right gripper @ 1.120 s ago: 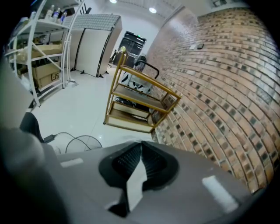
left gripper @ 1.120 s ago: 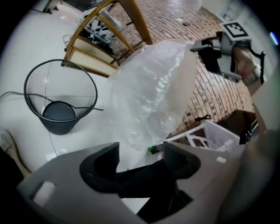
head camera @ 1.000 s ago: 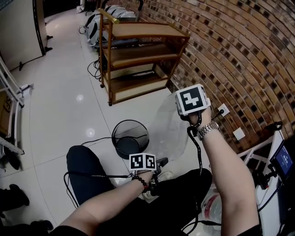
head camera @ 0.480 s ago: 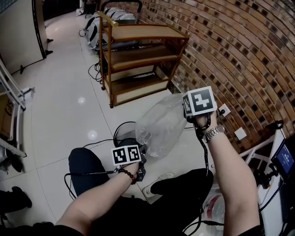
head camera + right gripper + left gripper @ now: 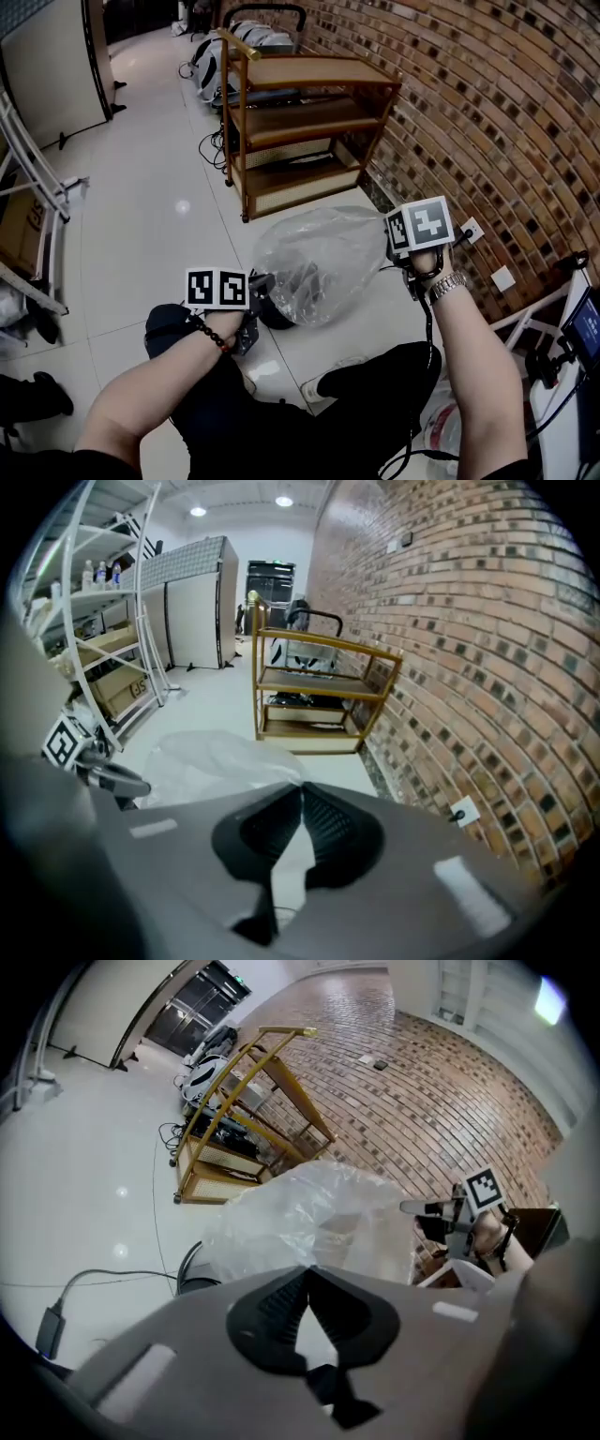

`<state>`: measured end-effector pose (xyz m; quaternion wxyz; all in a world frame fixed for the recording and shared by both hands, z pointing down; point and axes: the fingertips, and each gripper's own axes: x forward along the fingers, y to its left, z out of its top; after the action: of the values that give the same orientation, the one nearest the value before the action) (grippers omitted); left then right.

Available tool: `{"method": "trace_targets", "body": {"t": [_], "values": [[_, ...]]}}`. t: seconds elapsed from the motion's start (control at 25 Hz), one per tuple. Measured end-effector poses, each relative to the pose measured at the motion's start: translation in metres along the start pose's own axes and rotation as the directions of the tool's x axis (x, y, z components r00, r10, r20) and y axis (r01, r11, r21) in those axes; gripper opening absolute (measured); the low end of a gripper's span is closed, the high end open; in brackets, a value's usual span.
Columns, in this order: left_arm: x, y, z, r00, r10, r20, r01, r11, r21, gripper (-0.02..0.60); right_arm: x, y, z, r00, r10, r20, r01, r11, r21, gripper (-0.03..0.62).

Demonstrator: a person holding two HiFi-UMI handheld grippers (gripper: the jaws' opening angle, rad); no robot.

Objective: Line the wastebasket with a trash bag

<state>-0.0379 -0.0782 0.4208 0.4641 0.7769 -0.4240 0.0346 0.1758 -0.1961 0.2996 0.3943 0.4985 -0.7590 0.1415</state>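
Two tools, the left gripper (image 5: 253, 292) and the right gripper (image 5: 392, 255), hold a clear trash bag (image 5: 319, 262) spread between them.

Each gripper is clenched on the film. In its own view the left gripper (image 5: 307, 1269) has its jaw tips together on a pinch of one bag edge, and the right gripper (image 5: 302, 785) nips the opposite edge the same way. The bag (image 5: 309, 1208) billows ahead of both sets of jaws, and its mouth cannot be made out among the folds. The wastebasket (image 5: 277, 317) stands just beside and below the left gripper's tips, almost wholly hidden behind the film, with only a dark arc of rim (image 5: 187, 1265) showing. Whether the bag touches the basket cannot be told. A wooden shelf cart (image 5: 300, 122) stands well beyond both grippers, along the brick wall (image 5: 497, 112) on the right gripper's side.
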Motion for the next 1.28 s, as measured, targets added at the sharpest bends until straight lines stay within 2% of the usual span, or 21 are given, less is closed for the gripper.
{"method": "trace_targets", "body": {"t": [0.08,0.2,0.56,0.84,1.28], "values": [[-0.014,0.0,0.007,1.0,0.003,-0.026,-0.003,1.0,0.026,0.005,0.011,0.009,-0.009,0.999,0.049,-0.013,-0.049,0.999,0.009,0.003],[-0.031,0.003,0.016,0.999,0.018,-0.048,-0.015,0.999,0.051,0.005,0.014,0.023,-0.018,0.996,0.076,-0.035,-0.076,0.997,0.014,0.003],[-0.052,0.03,0.019,0.986,0.082,-0.142,-0.073,0.995,0.068,0.005,0.046,0.06,-0.044,0.982,0.166,-0.086,-0.164,0.986,0.029,0.003],[-0.037,0.067,-0.002,0.963,0.137,-0.231,-0.129,0.99,0.051,0.005,0.075,0.069,-0.073,0.976,0.175,-0.133,-0.168,0.984,0.057,0.003],[-0.008,0.099,-0.004,0.94,0.21,-0.268,-0.197,0.978,0.074,0.005,0.116,0.062,-0.102,0.979,0.139,-0.147,-0.127,0.988,0.092,0.003]]}}
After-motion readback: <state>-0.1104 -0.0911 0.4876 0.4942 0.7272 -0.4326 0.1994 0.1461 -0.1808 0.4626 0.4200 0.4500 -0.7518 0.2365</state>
